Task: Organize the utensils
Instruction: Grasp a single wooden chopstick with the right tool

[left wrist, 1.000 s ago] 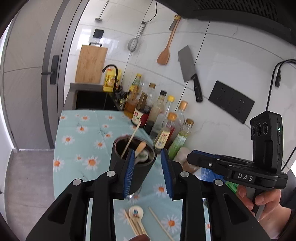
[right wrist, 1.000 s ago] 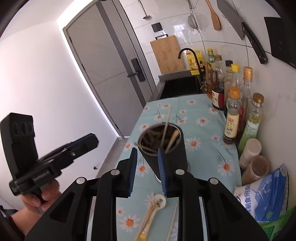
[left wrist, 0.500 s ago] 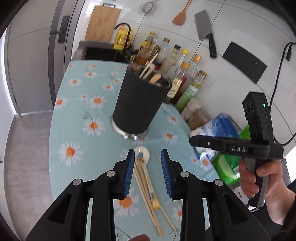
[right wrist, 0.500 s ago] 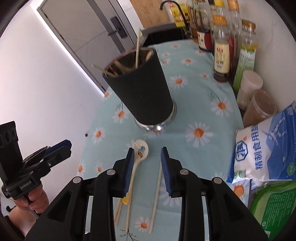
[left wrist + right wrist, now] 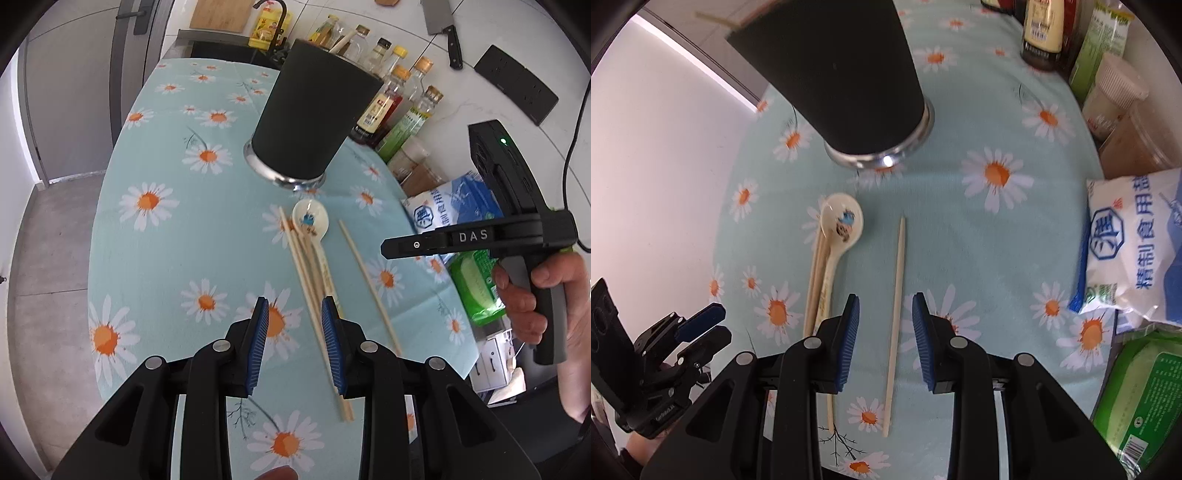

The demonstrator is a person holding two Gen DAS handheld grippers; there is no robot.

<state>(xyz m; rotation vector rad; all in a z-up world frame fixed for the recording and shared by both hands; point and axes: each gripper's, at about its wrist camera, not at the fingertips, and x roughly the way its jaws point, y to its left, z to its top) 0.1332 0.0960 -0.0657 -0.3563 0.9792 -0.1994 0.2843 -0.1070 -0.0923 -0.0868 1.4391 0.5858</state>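
On the counter (image 5: 960, 258), the spoon (image 5: 842, 221) lies just in front of the utensil holder (image 5: 842, 74), a bundle of chopsticks (image 5: 814, 288) touching its left side, a single chopstick (image 5: 897, 314) to its right, apart. Bottles (image 5: 406, 99) stand behind the holder.

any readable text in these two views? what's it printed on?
"DAS": on the right gripper, seen from the left wrist camera.
"精制食用盐": on the white and blue salt bag.
Bottle labels, the green packet and the small lettering on the left gripper: too small or blurred to read.
The spoon carries only a picture, no words.
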